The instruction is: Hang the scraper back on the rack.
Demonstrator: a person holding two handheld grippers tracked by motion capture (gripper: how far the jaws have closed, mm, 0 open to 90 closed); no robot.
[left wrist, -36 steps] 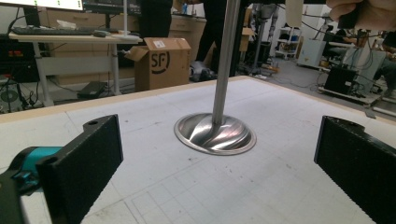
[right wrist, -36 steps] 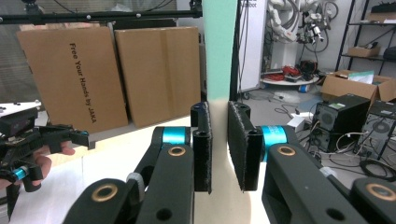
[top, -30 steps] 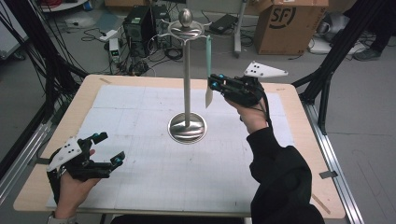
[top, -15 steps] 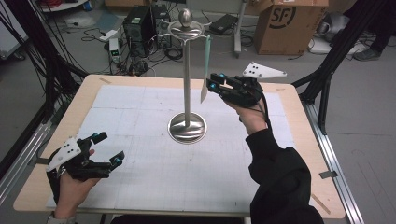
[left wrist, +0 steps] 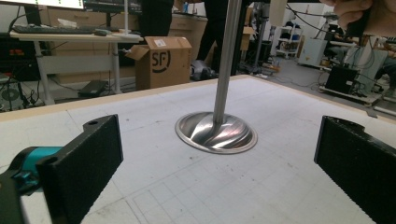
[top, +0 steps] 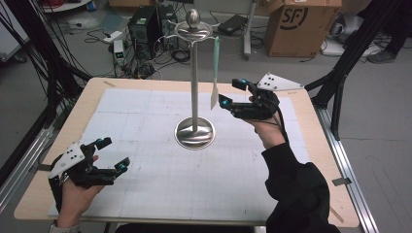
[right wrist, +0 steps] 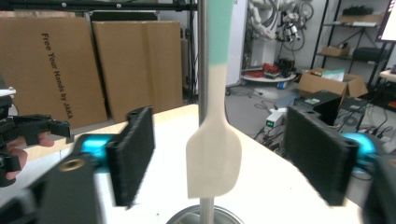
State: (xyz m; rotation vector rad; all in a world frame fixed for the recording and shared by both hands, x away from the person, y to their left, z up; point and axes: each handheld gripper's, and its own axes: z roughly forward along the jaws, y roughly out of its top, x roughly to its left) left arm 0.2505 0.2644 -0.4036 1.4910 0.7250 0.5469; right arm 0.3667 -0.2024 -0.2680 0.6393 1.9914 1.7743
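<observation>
Spatula (top: pixel 214 77), pale blade and green handle, hanging upright from an arm of the metal stand (top: pixel 195 97) at mid worktop (top: pixel 145 184), long axis vertical, blade downward. Flanked by the jaws of the right tool (top: pixel 226 93), which have just been opening, pads clear of the blade on both sides. Left tool (top: pixel 112 154) spread, nothing between its jaws, well apart near the front edge. Right hand far nearer

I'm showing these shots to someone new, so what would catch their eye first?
A tall steel stand rises from the middle of the table, with a pale spatula hanging from its top. The right gripper sits just beside the blade, jaws just opened and clear of it. The left gripper rests open near the front left corner.
</observation>
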